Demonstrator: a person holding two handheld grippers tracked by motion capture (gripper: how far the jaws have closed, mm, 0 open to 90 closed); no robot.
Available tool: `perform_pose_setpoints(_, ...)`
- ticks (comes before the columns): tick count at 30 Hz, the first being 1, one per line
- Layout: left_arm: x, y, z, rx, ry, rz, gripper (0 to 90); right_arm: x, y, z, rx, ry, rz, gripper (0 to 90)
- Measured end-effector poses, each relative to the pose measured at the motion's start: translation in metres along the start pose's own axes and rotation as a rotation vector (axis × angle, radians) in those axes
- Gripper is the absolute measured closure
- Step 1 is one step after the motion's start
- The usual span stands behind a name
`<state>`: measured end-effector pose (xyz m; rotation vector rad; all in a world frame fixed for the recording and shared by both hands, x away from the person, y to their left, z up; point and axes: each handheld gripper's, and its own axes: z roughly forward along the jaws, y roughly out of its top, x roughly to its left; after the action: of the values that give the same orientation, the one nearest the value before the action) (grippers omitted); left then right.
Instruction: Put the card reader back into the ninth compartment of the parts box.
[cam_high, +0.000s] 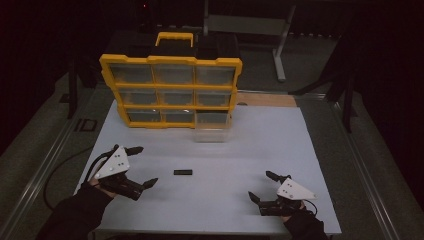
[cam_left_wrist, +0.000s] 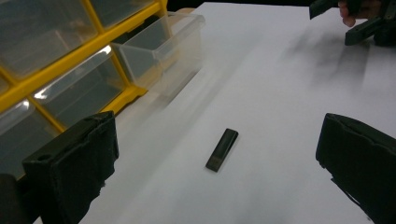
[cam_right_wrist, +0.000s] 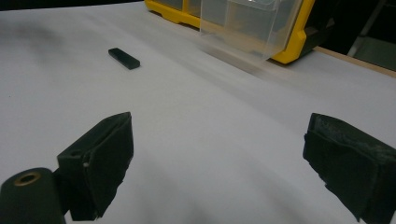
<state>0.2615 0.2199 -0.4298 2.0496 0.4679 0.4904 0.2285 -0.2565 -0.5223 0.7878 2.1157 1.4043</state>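
1. While the small black bar (cam_high: 183, 172) lies flat on the white table (cam_high: 300, 150), between the two grippers and well short of the yellow organiser (cam_high: 170, 90), neither tool touches it.
2. Left gripper (cam_high: 142, 166) sits nearest, jaws spread wide and empty; the bar (cam_left_wrist: 222, 149) lies ahead between them.
3. Right gripper (cam_high: 262, 186) rests farther off, jaws likewise apart, nothing held.
4. One clear drawer (cam_high: 212, 127) stands pulled out at the organiser's bottom right.
5. Risk: the bar is thin and low, so jaws closing too high would likely skid it across the smooth sheet or flip it away.
6. Risk: a loose pinch could drop it short of the drawer.
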Motion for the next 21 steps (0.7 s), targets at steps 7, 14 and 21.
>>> perform_pose_setpoints(7, 0.003, 0.014, 0.012, 0.04, -0.039, 0.041, 0.2, 0.0, 0.0, 0.0, 0.001, 0.002, -0.002, 8.9)
perform_pose_setpoints(14, 0.003, 0.025, 0.022, 0.077, -0.066, 0.08, 0.2, 0.0, 0.0, 0.001, 0.001, 0.011, 0.002, 8.9)
perform_pose_setpoints(21, 0.006, 0.036, 0.03, 0.098, -0.078, 0.107, 0.2, 0.001, 0.0, 0.001, -0.003, 0.017, 0.017, 8.9)
